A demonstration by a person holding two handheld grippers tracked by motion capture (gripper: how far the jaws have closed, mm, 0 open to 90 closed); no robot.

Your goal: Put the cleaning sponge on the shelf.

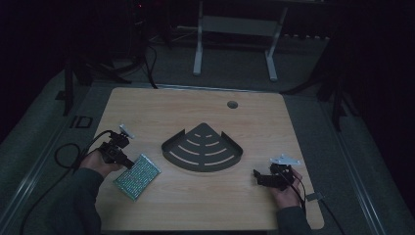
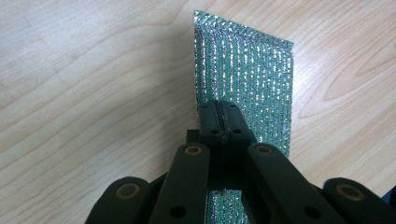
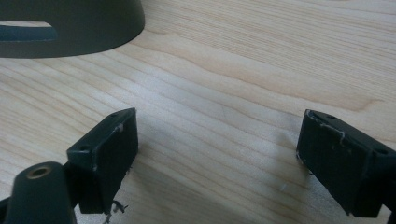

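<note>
My left gripper (image 2: 223, 122) is clenched on the glittery green sponge (image 2: 247, 74); right gripper (image 3: 217, 158) released. I lift straight, grip firm, toward the corner tray (image 1: 172, 145).

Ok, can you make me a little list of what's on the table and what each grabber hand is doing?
table: light wood table, with a small round hole near its far edge
middle thing: dark fan-shaped tray with curved slots, lying flat
shiny thing: glittery green sponge, near the person's left side
left gripper: jaws closed together, with the sponge right beneath and ahead of them; cannot tell if it is pinching it
right gripper: jaws wide apart, holding nothing, bare wood between them
tray and sponge: apart, not touching
</note>
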